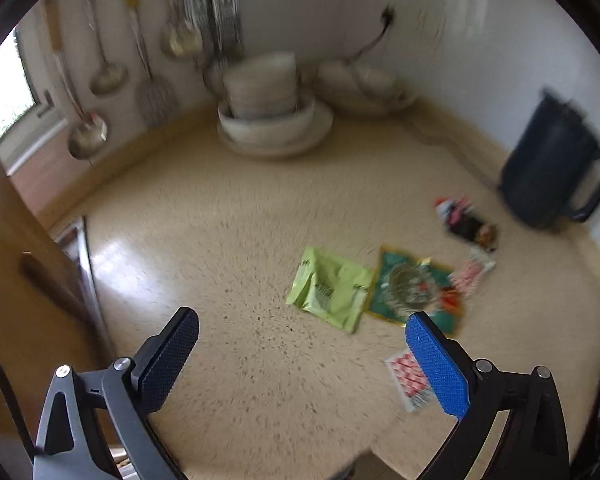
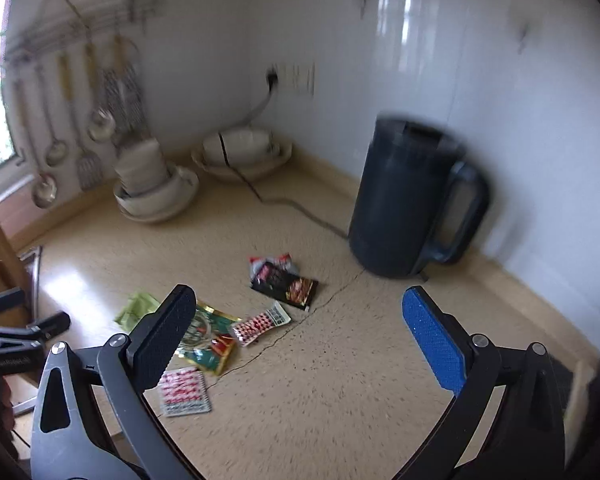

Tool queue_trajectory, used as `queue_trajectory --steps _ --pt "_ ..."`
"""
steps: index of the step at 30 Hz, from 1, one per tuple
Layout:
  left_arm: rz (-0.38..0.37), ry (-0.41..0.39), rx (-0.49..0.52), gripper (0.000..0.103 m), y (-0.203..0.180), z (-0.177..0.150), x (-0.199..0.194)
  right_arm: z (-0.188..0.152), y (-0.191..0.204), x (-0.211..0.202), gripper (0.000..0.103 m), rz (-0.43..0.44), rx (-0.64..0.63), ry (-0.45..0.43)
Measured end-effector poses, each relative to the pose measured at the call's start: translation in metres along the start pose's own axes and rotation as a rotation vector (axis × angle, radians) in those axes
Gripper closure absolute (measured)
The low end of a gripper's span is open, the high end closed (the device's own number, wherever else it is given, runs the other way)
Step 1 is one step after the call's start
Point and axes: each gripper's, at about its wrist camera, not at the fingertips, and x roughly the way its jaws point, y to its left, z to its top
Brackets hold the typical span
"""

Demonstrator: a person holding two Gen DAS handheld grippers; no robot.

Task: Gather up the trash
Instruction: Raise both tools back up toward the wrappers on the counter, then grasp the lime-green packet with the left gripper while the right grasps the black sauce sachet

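Still at the very start: no trash picked up yet. Both claws wide open and empty, left claw (image 1: 302, 342) and right claw (image 2: 298, 324). Nearest on the table (image 2: 340, 380), a red checked packet (image 2: 184, 392); beyond it, green wrappers (image 1: 332, 294); nearer the dark jug (image 2: 404, 200), a black packet (image 2: 286, 282).

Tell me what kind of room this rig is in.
Most likely a home kitchen, at a countertop corner. Metal ladles and strainers hang on a wall rail, stacked pale ceramic bowls and plates sit against the wall, and a dark plastic electric kettle stands on the speckled beige countertop.
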Motion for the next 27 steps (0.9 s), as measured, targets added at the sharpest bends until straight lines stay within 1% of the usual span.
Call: queue_trajectory --steps 1,2,3,4,6,7,8,13,15,18,20,22,23,24,25,26,27 --pt "0.005 0.021 -0.004 0.001 -0.001 0.007 0.017 0.001 -0.004 0.023 0.0 0.016 0.004 0.027" --pt "-0.004 0.052 -0.002 0.001 -0.003 0.014 0.036 0.0 -0.006 0.037 0.0 0.027 0.004 0.047" --pt "-0.001 0.064 -0.008 0.001 -0.002 0.015 0.047 -0.001 -0.007 0.052 0.0 0.041 0.003 0.07" --pt "0.017 0.082 -0.014 0.001 -0.004 0.022 0.063 -0.005 -0.007 0.07 0.0 0.055 0.0 0.098" --pt "0.022 0.117 -0.013 0.001 -0.007 0.036 0.089 -0.009 -0.007 0.093 0.0 0.073 -0.005 0.134" --pt "0.039 0.124 -0.011 0.001 -0.008 0.043 0.101 -0.013 -0.006 0.107 0.0 0.092 -0.006 0.156" --pt "0.062 0.129 -0.008 0.001 -0.01 0.049 0.11 -0.014 -0.006 0.116 0.0 0.096 -0.007 0.168" --pt "0.066 0.172 -0.005 0.005 -0.016 0.076 0.15 -0.018 -0.008 0.157 0.0 0.121 -0.021 0.215" --pt "0.089 0.178 -0.005 0.005 -0.017 0.089 0.164 -0.016 -0.01 0.167 0.0 0.122 -0.023 0.22" --pt "0.072 0.179 -0.012 0.004 -0.018 0.101 0.179 -0.012 -0.012 0.188 0.0 0.142 -0.037 0.23" --pt "0.042 0.165 -0.038 0.006 -0.017 0.109 0.187 -0.01 -0.01 0.203 0.0 0.161 -0.056 0.25" --pt "-0.006 0.156 -0.062 0.014 -0.016 0.123 0.196 -0.011 -0.009 0.218 0.0 0.179 -0.073 0.267" --pt "-0.008 0.147 -0.06 0.016 -0.017 0.128 0.198 -0.011 -0.009 0.224 0.0 0.192 -0.079 0.273" --pt "-0.017 0.14 -0.052 0.024 -0.017 0.133 0.2 -0.012 -0.008 0.229 0.0 0.198 -0.086 0.279" --pt "-0.03 0.131 -0.035 0.036 -0.019 0.141 0.203 -0.012 -0.007 0.237 0.0 0.204 -0.103 0.288" --pt "-0.043 0.121 -0.019 0.043 -0.02 0.147 0.204 -0.012 -0.006 0.241 0.0 0.21 -0.116 0.291" --pt "-0.061 0.11 -0.004 0.056 -0.022 0.154 0.206 -0.013 -0.004 0.248 0.0 0.229 -0.137 0.302"
